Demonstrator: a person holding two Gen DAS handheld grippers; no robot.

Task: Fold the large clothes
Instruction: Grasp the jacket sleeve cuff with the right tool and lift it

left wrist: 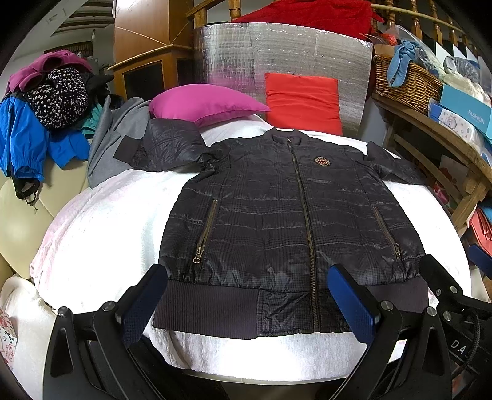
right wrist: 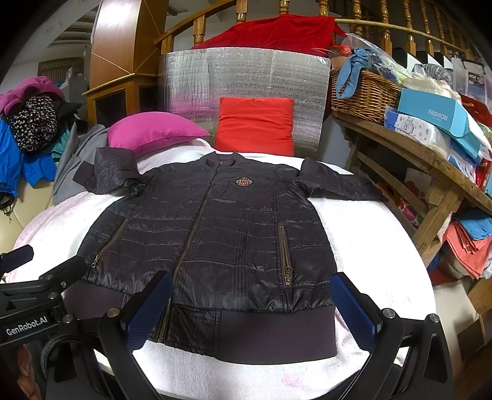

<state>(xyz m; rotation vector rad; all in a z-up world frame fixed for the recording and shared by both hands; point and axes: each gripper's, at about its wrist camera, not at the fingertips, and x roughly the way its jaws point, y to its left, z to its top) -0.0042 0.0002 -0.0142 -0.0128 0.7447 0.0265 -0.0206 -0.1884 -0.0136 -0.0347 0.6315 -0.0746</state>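
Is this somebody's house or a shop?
Probably a lived-in home: a wooden stair railing, pink cushion, and heaped clothes surround the dark quilted jacket.

"FASHION" on blue box [right wrist: 438, 115], "GenRobot.AI" on left tool [right wrist: 27, 326]

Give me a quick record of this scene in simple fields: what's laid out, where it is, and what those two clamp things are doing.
garment: dark quilted jacket, zipped, front up, unfolded
sleeves: both spread out sideways
surface: white blanket
behind jacket: pink pillow and red pillow
left gripper: open, at the hem, holding nothing
right gripper: open, at the hem, holding nothing
folding: not begun
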